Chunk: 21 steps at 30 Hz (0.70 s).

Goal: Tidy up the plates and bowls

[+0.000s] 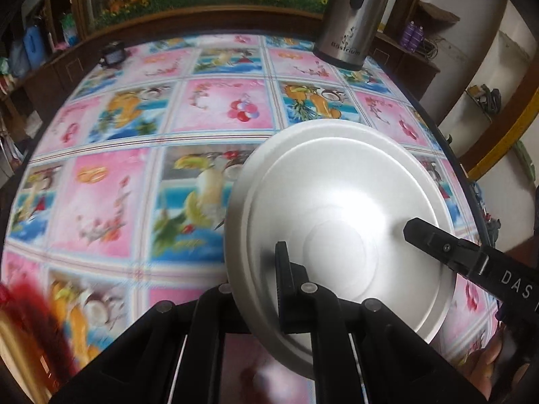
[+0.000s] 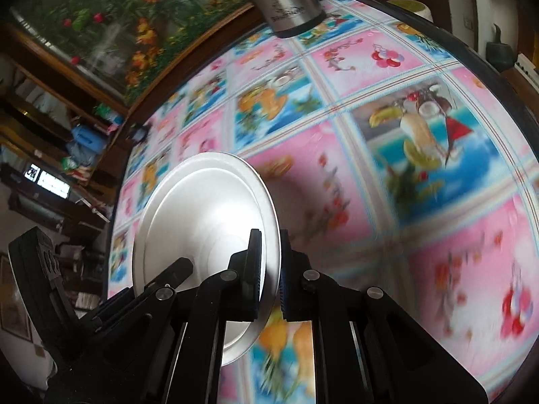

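Gripping the white plate (image 2: pixel 202 235) by its rim in both the right hand-held gripper (image 2: pixel 269 276) and left hand-held gripper (image 1: pixel 266 269), keeping it level above the desk (image 1: pixel 134 181)

The tablecloth (image 1: pixel 101 202) is motion-blurred at lower left of the left wrist view. A red and gold object (image 1: pixel 23 330) at the lower left edge is cropped and unidentifiable. The steel flask (image 2: pixel 286 3) is cut off at the top. The plate (image 2: pixel 202 235) hides the left gripper's (image 2: pixel 183 266) other finger.
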Motion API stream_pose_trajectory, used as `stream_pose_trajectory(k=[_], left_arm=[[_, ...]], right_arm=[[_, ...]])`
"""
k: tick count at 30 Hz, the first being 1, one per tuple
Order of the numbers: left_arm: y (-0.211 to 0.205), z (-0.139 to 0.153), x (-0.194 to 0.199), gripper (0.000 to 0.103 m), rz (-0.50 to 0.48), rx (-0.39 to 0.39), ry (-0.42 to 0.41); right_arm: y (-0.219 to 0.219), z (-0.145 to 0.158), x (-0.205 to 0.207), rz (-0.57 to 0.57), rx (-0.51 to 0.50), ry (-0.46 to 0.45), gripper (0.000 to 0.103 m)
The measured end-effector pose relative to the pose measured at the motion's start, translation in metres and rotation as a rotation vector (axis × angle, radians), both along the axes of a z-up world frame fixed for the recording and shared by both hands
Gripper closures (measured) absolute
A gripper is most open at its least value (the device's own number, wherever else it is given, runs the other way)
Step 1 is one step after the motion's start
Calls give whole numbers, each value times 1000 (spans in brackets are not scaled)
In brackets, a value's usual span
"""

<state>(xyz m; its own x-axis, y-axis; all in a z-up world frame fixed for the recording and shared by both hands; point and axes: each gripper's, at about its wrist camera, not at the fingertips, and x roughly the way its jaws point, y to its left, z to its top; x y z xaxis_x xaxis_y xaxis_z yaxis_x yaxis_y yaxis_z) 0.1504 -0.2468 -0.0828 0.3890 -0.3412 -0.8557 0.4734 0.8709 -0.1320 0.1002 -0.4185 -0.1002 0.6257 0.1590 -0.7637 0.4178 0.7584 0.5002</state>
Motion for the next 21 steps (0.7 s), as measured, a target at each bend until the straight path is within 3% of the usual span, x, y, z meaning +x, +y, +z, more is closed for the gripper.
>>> stream_pose_trajectory(k=[12,21], left_arm=[[142,62,-51,96,182,15,-161],[249,83,-76,94,331,131,-231]], right_arm=[[128,47,-9,259,13,-128,95],[240,54,15,467,42,-178,95]])
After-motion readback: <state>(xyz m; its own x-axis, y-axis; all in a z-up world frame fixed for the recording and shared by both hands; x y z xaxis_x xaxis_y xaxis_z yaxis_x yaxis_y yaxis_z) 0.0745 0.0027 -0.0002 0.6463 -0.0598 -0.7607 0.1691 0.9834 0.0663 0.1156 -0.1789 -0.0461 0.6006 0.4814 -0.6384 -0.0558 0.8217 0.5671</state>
